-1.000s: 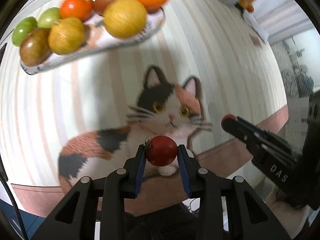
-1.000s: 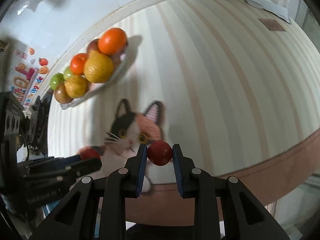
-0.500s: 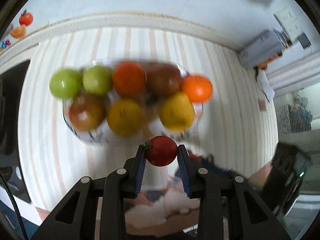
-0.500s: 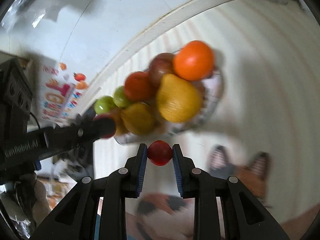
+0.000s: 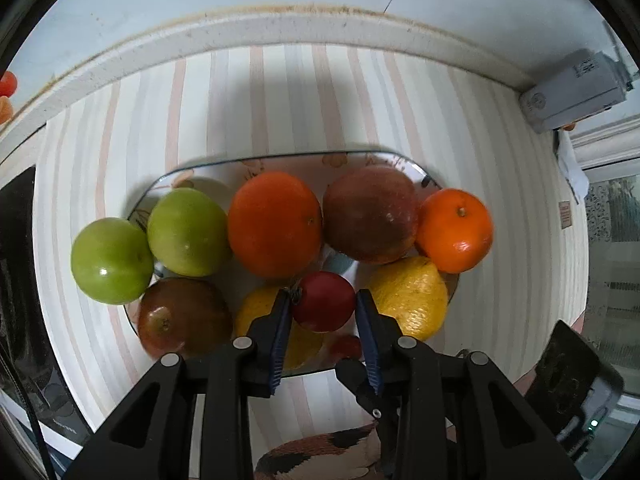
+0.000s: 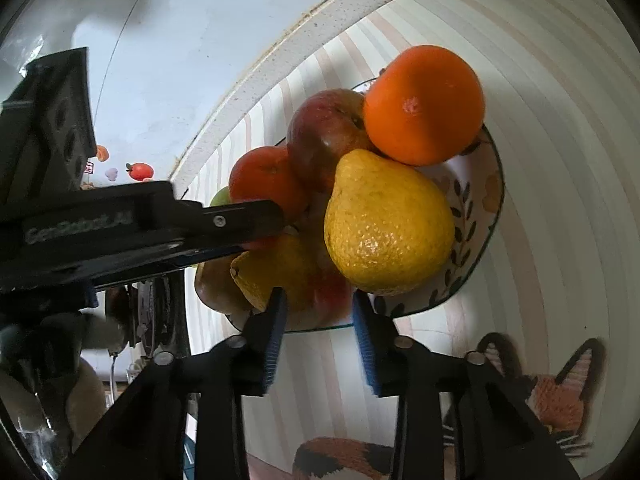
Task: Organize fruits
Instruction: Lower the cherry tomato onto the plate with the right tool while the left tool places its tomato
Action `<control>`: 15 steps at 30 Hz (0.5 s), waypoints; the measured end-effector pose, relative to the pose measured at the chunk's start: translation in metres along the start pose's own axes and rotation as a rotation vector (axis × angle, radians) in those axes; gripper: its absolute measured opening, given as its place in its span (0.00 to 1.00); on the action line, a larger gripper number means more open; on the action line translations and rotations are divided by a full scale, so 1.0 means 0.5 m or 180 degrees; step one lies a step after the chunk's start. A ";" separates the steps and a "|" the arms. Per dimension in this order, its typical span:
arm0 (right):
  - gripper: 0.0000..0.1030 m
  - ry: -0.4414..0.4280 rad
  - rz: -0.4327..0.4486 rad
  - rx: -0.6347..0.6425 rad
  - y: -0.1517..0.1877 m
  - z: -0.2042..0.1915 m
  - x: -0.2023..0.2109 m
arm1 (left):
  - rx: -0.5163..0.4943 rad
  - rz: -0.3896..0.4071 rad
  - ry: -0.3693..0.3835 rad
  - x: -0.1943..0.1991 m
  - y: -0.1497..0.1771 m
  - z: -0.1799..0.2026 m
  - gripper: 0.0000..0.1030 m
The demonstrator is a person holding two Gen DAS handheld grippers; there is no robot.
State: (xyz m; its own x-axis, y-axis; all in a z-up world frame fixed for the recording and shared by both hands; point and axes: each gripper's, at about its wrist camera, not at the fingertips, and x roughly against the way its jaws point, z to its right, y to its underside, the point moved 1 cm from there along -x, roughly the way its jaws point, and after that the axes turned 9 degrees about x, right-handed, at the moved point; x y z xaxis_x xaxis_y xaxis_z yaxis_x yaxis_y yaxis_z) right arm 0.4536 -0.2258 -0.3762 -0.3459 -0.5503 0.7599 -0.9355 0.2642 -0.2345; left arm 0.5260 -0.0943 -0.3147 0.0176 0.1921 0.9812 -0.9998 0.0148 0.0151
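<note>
A patterned plate [image 5: 200, 178] holds green apples [image 5: 112, 260], oranges [image 5: 276, 222], brownish-red apples [image 5: 370, 214] and yellow pears [image 5: 412, 298]. My left gripper [image 5: 323, 304] is shut on a red cherry tomato [image 5: 323, 302], held just above the plate's near side. A second cherry tomato [image 5: 345, 347] lies on the plate below it, between the pears. My right gripper [image 6: 318, 310] is open and empty at the plate's [image 6: 478, 240] front rim, with that tomato [image 6: 330, 292] just beyond its fingers. The left gripper crosses the right wrist view [image 6: 256, 220] over the fruit.
The plate sits on a striped cloth [image 5: 280, 100] against a white wall ledge [image 5: 280, 28]. A calico cat picture [image 6: 560, 400] lies on the cloth near me. A white box [image 5: 572, 92] stands at the far right. Dark equipment [image 5: 16, 280] is at the left.
Both grippers moved forward to the plate. My right gripper opened and let its cherry tomato drop onto the plate; the left still holds its tomato.
</note>
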 end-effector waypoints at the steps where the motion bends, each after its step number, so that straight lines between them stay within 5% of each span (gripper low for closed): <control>1: 0.47 0.0020 -0.0007 0.0017 0.002 -0.002 0.003 | 0.0019 -0.0003 0.0008 -0.001 -0.001 0.000 0.32; 7: 0.61 0.0151 0.0002 0.0038 0.011 -0.001 0.042 | 0.0093 0.0079 0.0054 0.025 0.003 -0.010 0.50; 8: 0.70 0.0209 -0.0001 0.0061 0.011 -0.002 0.048 | 0.0097 0.0110 0.0056 0.032 0.007 -0.013 0.54; 15: 0.92 0.1046 0.0037 0.0519 -0.001 -0.031 0.119 | 0.0183 0.0393 -0.0167 0.073 0.068 -0.060 0.86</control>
State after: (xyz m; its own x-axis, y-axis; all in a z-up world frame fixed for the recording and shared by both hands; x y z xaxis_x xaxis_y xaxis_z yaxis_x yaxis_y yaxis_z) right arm 0.4347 -0.2463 -0.3213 -0.3399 -0.2571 0.9046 -0.9399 0.1246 -0.3178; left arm 0.4930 -0.0575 -0.2840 -0.1046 0.1374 0.9850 -0.9933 -0.0623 -0.0968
